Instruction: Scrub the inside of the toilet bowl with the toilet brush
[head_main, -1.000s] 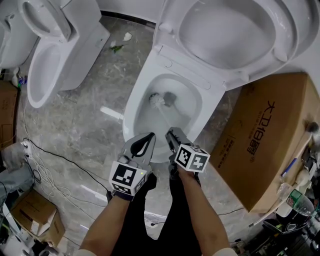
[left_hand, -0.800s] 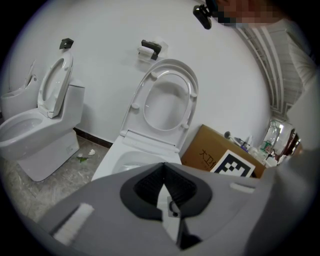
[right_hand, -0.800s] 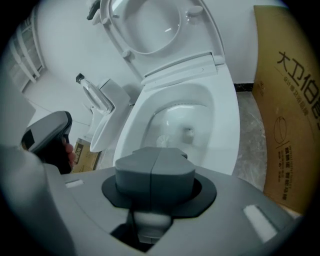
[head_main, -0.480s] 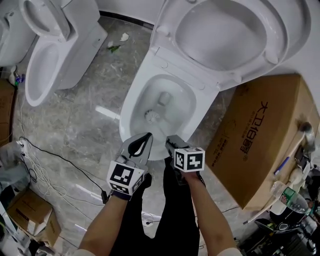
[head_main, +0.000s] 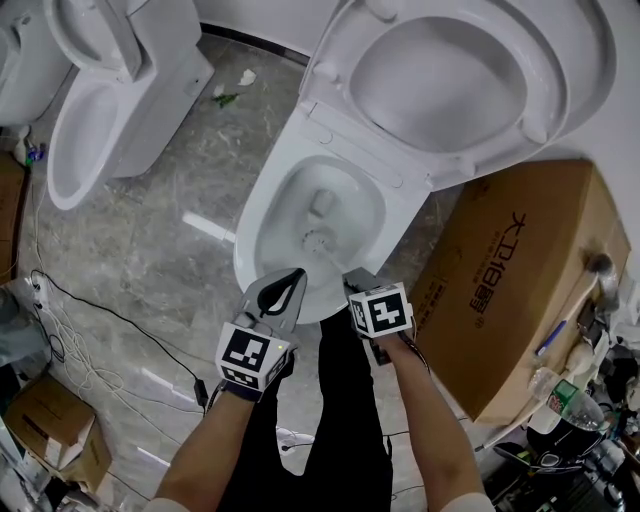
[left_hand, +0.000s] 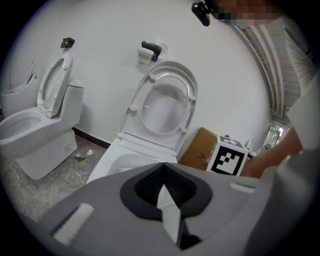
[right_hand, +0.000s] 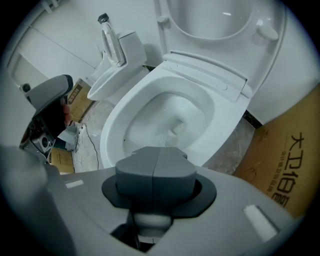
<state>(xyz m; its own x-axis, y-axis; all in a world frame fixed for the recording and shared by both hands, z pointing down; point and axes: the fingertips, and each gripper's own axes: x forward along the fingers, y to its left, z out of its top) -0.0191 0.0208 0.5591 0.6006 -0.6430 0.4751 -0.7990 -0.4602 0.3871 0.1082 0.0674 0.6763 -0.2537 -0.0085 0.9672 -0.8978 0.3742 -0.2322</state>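
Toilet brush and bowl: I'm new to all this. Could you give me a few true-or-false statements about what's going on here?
1. The head of the toilet brush is down inside the bowl. True.
2. The left tongs hold the brush. False: the right tongs are shut on its handle, and the left tongs are shut on nothing.
3. The lid is closed over the bowl. False: it stands raised.
4. A cardboard box stands beside the toilet on the person's right. True.
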